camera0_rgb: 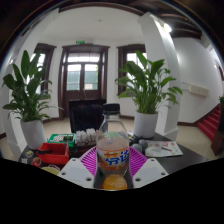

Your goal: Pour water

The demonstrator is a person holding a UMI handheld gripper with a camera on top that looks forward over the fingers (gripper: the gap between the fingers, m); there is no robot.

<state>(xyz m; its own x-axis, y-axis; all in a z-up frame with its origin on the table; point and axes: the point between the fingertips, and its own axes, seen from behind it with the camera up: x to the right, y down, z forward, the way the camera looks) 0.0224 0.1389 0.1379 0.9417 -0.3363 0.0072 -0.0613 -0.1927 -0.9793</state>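
Observation:
A clear plastic bottle (113,148) with a dark cap, an orange and blue label and orange liquid low inside stands upright between my fingers. My gripper (113,163) is shut on the bottle, its magenta pads (88,160) pressing the labelled body from both sides. The bottle's base is hidden below the fingers. No cup or other vessel is plainly visible.
A table behind the bottle holds a red box (55,151), a green packet (61,139), small cans (85,137) and papers (163,148). Two big potted plants (28,92) (148,88) flank a dark chair (86,113). Double doors (82,72) lie beyond.

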